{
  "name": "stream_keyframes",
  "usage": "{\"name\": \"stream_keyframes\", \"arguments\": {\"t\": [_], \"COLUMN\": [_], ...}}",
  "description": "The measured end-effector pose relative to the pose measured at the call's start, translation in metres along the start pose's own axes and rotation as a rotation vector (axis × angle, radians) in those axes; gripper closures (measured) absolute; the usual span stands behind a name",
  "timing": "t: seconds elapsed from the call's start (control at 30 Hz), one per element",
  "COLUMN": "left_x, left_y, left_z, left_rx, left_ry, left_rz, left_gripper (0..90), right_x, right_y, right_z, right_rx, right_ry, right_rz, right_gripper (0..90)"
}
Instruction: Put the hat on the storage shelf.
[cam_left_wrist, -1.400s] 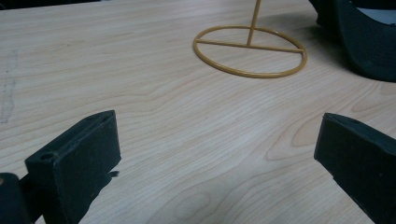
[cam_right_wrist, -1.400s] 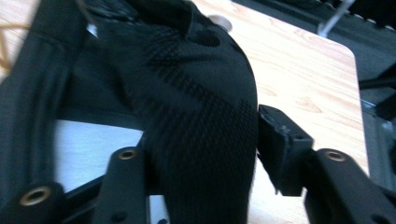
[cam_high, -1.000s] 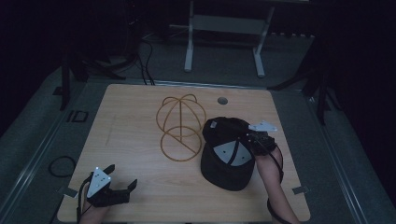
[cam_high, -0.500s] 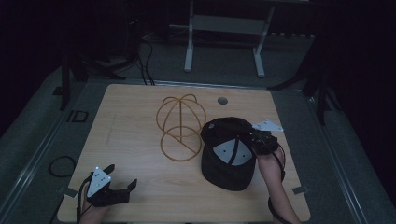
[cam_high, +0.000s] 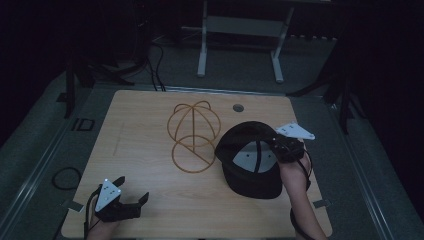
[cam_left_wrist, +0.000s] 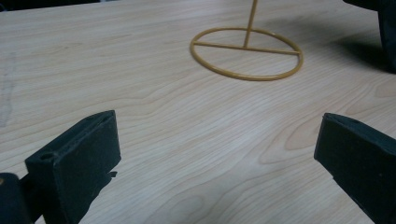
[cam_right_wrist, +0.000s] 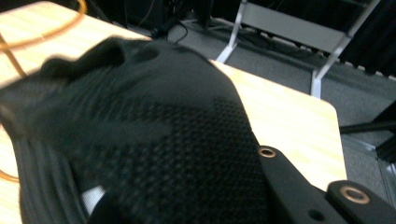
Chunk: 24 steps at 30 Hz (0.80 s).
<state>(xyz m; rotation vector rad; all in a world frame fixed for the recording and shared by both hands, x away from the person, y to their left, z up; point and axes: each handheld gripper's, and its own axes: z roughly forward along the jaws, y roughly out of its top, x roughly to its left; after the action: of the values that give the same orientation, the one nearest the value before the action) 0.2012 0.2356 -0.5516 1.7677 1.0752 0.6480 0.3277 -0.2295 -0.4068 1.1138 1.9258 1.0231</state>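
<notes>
While the right tool (cam_high: 274, 146) pinches the black cap (cam_high: 250, 160) at its back rim, the cap has come up off the worktop (cam_high: 145, 125) since a moment ago: its crown now sits a little higher and closer to the far right corner, with the brim hanging down toward the near edge and the pale inner label facing up. From the right gripper view, the cap's mesh (cam_right_wrist: 154, 140) crowds the lens and one black jaw lies against the fabric, so the grip looks firm. Just to the cap's left, near the middle of the worktop, the gold wire stand (cam_high: 192, 135) is upright and untouched, its ring base flat on the wood. That lift suggests the cap is being carried toward the stand; it probably needs turning over before it can settle on the dome. At the near left corner, the left tool (cam_high: 131, 206) rests with its jaws spread and nothing between them.
</notes>
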Motion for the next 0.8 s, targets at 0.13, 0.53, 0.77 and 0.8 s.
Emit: {"name": "stream_keyframes", "arguments": {"t": [0.13, 0.53, 0.77, 0.8], "left_x": [-0.011, -0.061, -0.082, -0.084], "left_y": [0.006, 0.032, 0.045, 0.047], "left_z": [-0.001, 0.008, 0.014, 0.015], "left_rx": [0.008, 0.031, 0.030, 0.024], "left_ry": [-0.037, -0.187, -0.225, -0.233], "left_rz": [0.016, 0.028, 0.033, 0.038], "left_gripper": [0.9, 1.0, 3.1, 3.1], "right_x": [0.003, 0.006, 0.012, 0.013], "right_y": [0.007, 0.007, 0.000, -0.001], "right_z": [-0.011, -0.039, -0.052, -0.052], "right_rx": [-0.028, -0.079, -0.095, -0.097], "right_ry": [0.021, 0.046, 0.068, 0.073], "right_rz": [-0.009, -0.020, -0.032, -0.030], "right_gripper": [88.9, 88.9, 88.9, 88.9]}}
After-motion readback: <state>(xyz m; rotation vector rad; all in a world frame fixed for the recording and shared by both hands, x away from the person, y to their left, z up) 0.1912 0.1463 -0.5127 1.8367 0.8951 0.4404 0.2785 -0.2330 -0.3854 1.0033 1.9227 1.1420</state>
